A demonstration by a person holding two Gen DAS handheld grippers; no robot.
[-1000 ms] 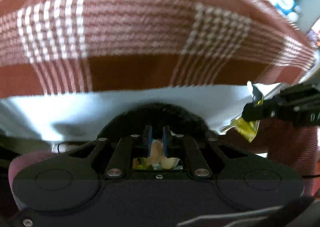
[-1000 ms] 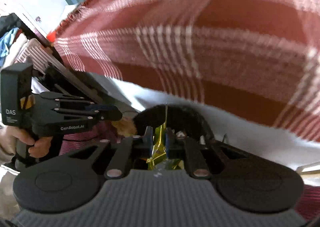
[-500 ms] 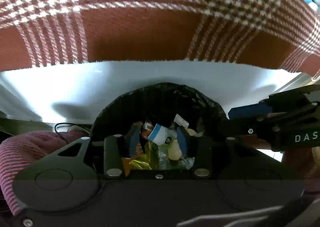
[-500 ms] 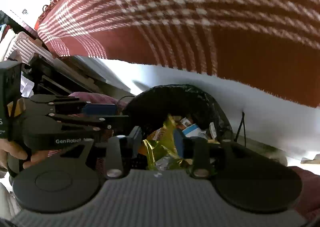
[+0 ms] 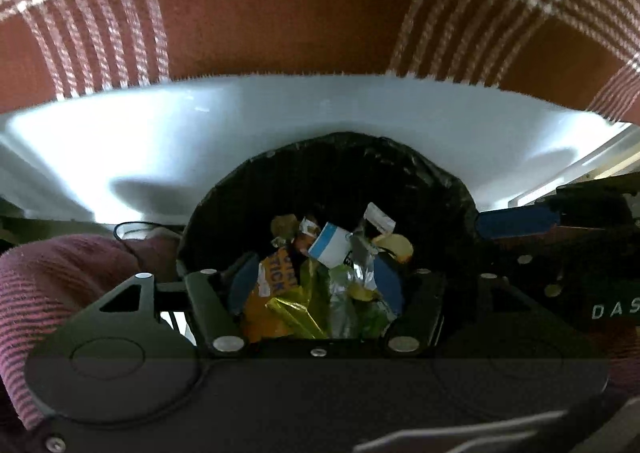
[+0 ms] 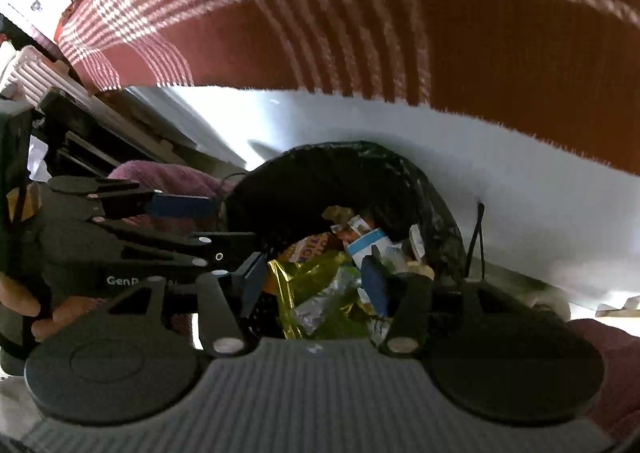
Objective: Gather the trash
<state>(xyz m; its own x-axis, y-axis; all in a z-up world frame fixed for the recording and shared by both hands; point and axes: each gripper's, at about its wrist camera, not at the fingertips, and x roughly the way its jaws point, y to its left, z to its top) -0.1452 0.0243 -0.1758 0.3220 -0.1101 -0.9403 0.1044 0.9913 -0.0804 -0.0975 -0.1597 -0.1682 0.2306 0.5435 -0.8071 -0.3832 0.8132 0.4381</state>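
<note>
A trash bin lined with a black bag sits under the table edge and holds several wrappers. A yellow foil wrapper lies loose on the pile beside an orange packet and a white-and-blue carton. My left gripper hangs open right over the bin mouth with nothing between its blue-padded fingers. My right gripper is open above the same pile, empty. The left gripper also shows from the side in the right wrist view, and one blue finger pad of the right gripper shows in the left wrist view.
A red-and-white plaid cloth covers the table, whose white edge overhangs the bin. A thin black cable hangs by the bin's right side. A maroon striped sleeve and a hand are at the left.
Both grippers dropped down over the bin. The right gripper opened and let go of the yellow foil wrapper, which now lies in the bin. The left gripper opened too.
</note>
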